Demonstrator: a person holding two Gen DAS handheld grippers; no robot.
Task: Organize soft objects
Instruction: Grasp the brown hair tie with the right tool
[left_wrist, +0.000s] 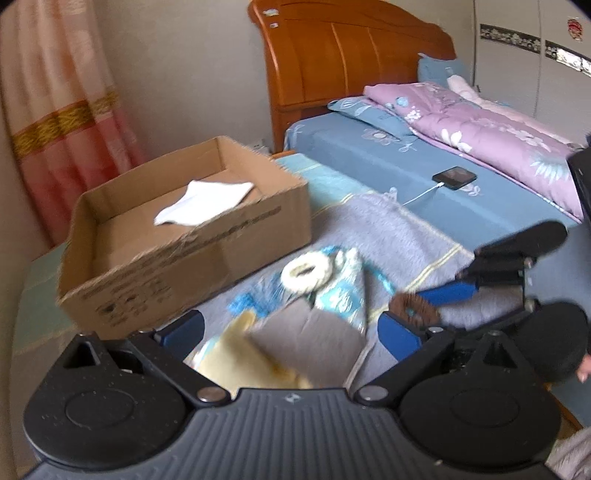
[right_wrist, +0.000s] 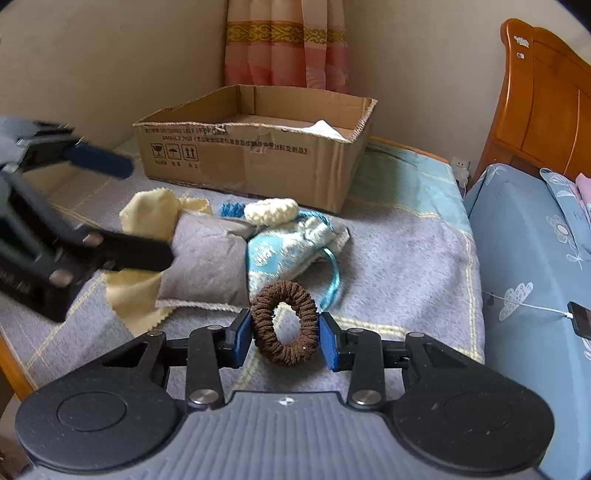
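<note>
My right gripper (right_wrist: 285, 334) is shut on a brown scrunchie (right_wrist: 284, 321), held just above the grey blanket; it also shows in the left wrist view (left_wrist: 413, 308). My left gripper (left_wrist: 291, 332) is open and empty above a pile of soft things: a grey pouch (right_wrist: 207, 254), a yellow cloth (right_wrist: 151, 214), a light blue drawstring bag (right_wrist: 284, 247) and a cream scrunchie (right_wrist: 271, 211). A cardboard box (right_wrist: 258, 158) stands behind the pile with a white cloth (left_wrist: 203, 203) inside.
The grey blanket (right_wrist: 406, 258) covers a low bench beside a bed with blue sheets (left_wrist: 369, 162). A phone on a white cable (left_wrist: 454, 177) lies on the bed. A purple quilt (left_wrist: 480, 129), wooden headboard and curtain stand behind.
</note>
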